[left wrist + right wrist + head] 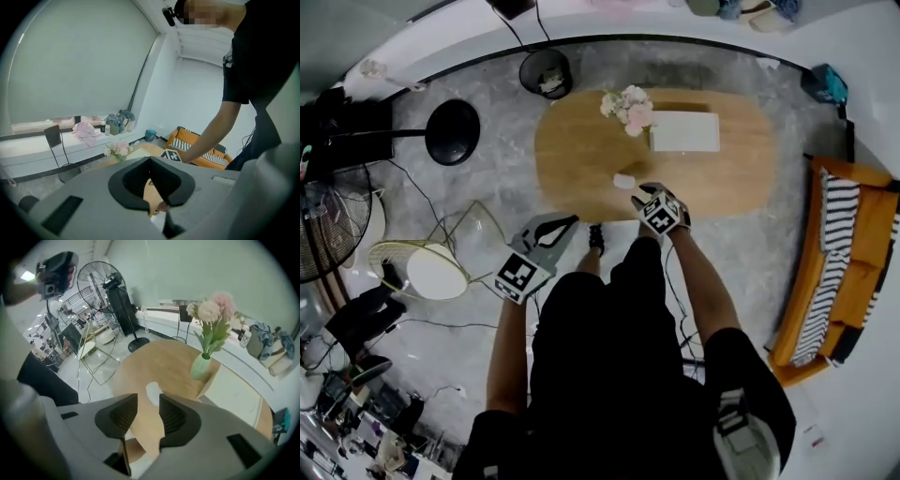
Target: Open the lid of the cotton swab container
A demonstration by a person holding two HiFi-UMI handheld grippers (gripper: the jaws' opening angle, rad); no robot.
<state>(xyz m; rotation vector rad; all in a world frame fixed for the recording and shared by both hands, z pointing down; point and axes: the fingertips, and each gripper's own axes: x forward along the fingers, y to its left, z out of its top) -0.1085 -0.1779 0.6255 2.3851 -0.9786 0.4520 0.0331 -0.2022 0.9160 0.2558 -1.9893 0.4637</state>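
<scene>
The cotton swab container [623, 180] is a small white box lying near the front edge of the oval wooden table [581, 150]. My right gripper [644, 193] hovers just right of it, over the table's edge. In the right gripper view its jaws [148, 401] stand apart with nothing between them, and the container [153, 392] shows on the tabletop [159, 362] beyond the gap. My left gripper [566, 222] hangs off the table's front left, over the floor. Its jaws [150, 161] are shut together on nothing.
A green vase of pink flowers [628, 108] and a flat white box [684, 131] stand at the table's far side. A wire chair [436, 267], a round black stand base [453, 131] and a bin [546, 72] surround the table; an orange sofa [839, 253] is at the right.
</scene>
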